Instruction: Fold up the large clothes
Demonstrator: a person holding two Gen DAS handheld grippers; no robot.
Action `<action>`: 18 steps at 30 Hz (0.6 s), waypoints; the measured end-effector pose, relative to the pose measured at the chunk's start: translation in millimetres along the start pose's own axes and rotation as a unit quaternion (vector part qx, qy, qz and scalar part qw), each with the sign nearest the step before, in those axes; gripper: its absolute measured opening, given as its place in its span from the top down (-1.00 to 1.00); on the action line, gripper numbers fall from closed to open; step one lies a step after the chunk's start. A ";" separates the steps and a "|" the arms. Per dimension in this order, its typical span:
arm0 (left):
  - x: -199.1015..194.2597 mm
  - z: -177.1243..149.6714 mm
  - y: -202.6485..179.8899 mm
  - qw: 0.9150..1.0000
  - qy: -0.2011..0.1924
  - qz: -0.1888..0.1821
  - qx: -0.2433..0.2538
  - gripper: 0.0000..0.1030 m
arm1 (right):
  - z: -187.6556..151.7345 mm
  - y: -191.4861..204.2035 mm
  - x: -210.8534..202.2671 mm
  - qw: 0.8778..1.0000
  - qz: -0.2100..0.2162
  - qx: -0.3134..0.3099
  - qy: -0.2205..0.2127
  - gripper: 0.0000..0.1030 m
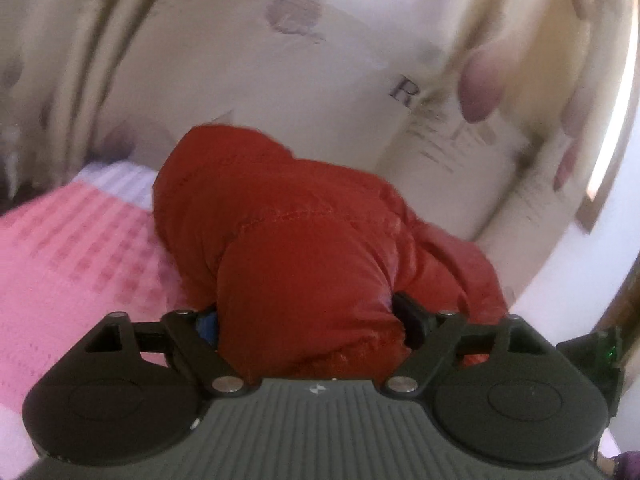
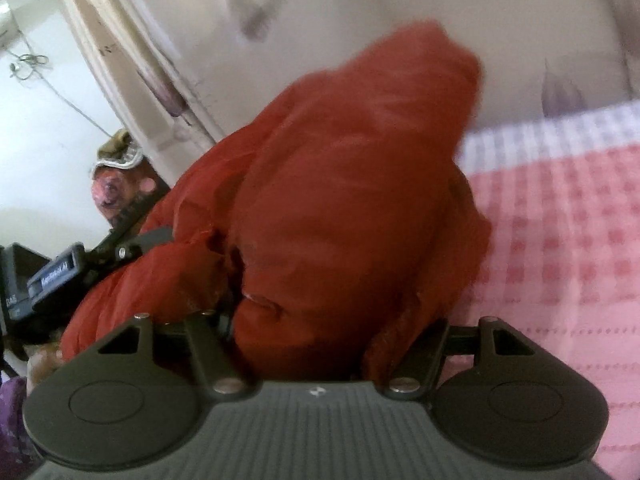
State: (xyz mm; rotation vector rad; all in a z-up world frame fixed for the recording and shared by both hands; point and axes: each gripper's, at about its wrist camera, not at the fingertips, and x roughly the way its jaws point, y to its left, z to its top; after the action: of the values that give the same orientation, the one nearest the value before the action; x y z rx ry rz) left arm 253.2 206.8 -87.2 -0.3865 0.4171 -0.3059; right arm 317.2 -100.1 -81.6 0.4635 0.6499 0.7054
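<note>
A puffy red jacket (image 1: 288, 216) is bunched up over the pink bed cover. In the left wrist view its thick quilted bulk fills the whole gap of my left gripper (image 1: 308, 320), and both fingers press into the fabric from either side. In the right wrist view another fold of the red jacket (image 2: 344, 184) rises from between the fingers of my right gripper (image 2: 320, 320), which is clamped on it too. The fingertips are buried in cloth. My left gripper (image 2: 60, 272) shows at the left edge of the right wrist view, against the jacket.
A pink checked bed cover (image 1: 72, 256) with a white checked border (image 2: 560, 128) lies under the jacket. Behind hangs a cream curtain (image 1: 320, 60) with printed shapes and letters. A white wall (image 2: 40, 120) with a loose cord is at the left.
</note>
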 end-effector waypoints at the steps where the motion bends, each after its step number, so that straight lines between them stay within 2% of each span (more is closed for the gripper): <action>1: -4.2 -4.1 4.2 1.000 -0.005 0.005 0.001 -0.83 | -2.1 -2.1 2.0 1.000 0.003 0.002 0.001 -0.38; 3: -12.3 -10.2 2.0 0.998 -0.024 0.039 0.030 -1.00 | -5.0 -4.4 4.2 1.000 0.001 0.003 0.008 -0.52; 9: -21.7 -16.4 -21.8 0.989 -0.058 0.100 0.090 -1.00 | -9.1 4.8 9.0 1.000 -0.020 -0.009 0.005 -0.69; 12: -25.6 -18.6 -35.7 0.981 -0.070 0.137 0.115 -1.00 | -10.4 9.2 8.4 1.000 -0.029 -0.004 0.002 -0.75; 18: -34.1 -16.7 -49.5 0.977 -0.068 0.175 0.104 -1.00 | -6.4 25.2 -2.4 0.999 -0.053 -0.012 -0.007 -0.76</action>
State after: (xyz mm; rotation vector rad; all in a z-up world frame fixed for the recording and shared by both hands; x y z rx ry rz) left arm 205.8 170.5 -69.1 -0.1222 0.3076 0.0223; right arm 300.2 -83.7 -70.4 0.4093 0.6479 0.6091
